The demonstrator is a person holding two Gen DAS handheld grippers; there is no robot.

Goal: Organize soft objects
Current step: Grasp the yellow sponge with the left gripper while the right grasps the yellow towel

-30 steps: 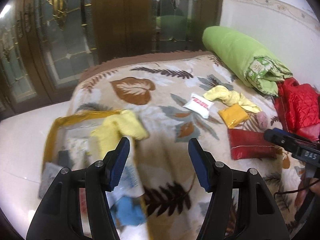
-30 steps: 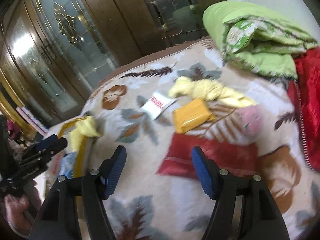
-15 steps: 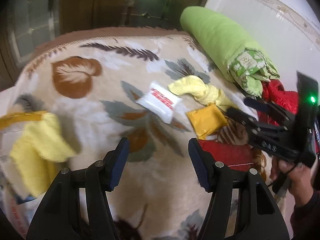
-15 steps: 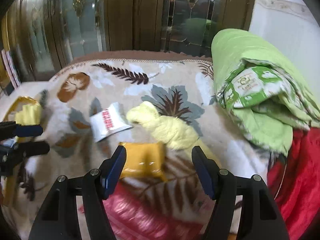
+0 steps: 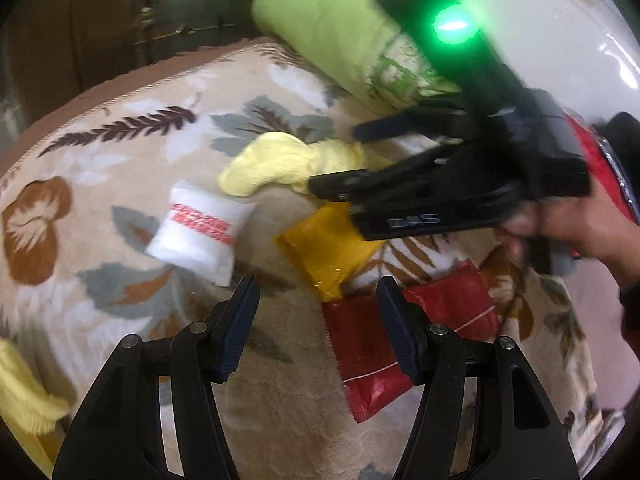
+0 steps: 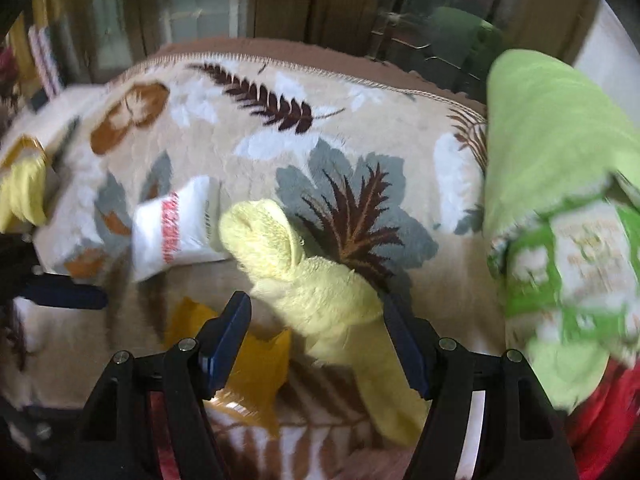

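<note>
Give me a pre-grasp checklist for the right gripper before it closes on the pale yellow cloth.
1. Right gripper open: ok.
2. Pale yellow cloth between its fingers: ok.
3. Pads pressing the cloth: not ok, not yet gripping.
4. Yellow pouch clear of the near pad: cannot tell, it lies right beside it.
5. White packet outside the jaws: ok.
6. Left gripper open, holding nothing: ok.

Warm, fairly dim indoor light falls on the leaf-patterned blanket (image 5: 132,168), with soft shadows beside the yellow towel (image 6: 320,280). Both fisheye views bend strongly and darken to black at the corners. Motion blur smears the green quilt (image 6: 560,240) and the white packet (image 5: 200,232). A green indicator light (image 5: 454,24) glares brightly; the white wall (image 5: 560,20) shows faint sheen.
</note>
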